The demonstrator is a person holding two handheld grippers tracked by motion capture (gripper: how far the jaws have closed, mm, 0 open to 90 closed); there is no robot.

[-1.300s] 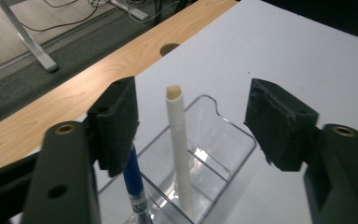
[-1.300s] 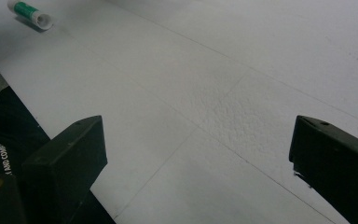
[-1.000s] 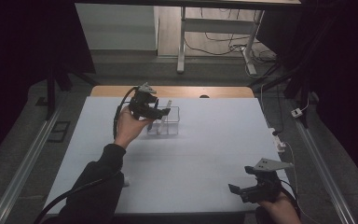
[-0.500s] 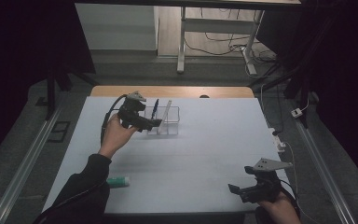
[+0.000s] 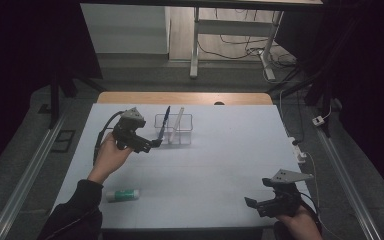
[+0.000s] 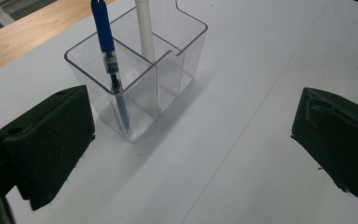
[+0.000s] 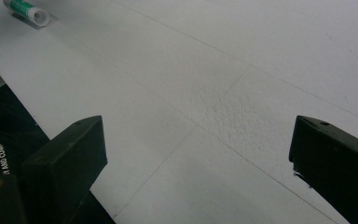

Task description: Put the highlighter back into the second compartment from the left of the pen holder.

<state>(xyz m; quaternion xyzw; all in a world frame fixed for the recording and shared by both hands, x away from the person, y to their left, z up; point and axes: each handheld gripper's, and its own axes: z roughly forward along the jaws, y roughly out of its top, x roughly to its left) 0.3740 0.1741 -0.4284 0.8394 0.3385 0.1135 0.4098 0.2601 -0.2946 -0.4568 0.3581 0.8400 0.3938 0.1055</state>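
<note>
Left gripper (image 5: 152, 144) just short of clear organizer (image 5: 173, 129), jaws spread, nothing between them.

Organizer stands on white table (image 5: 220, 160), far-left of centre. Blue pen (image 6: 108, 60) leans upright in near compartment, white pen (image 6: 145, 29) in the one behind. Left gripper points at organizer's near-left side, close but apart. Right gripper (image 5: 252, 204) low at near-right table edge, jaws wide apart, empty, well away from organizer. Green-and-white tube (image 5: 122, 195) lies flat near front-left edge.

A clear holder (image 5: 174, 131) on the white table (image 5: 220, 165) holds a blue pen (image 5: 165, 120). The left gripper (image 5: 152, 144) hovers just beside it. A glue stick (image 5: 122, 195) lies near the front edge.
</note>
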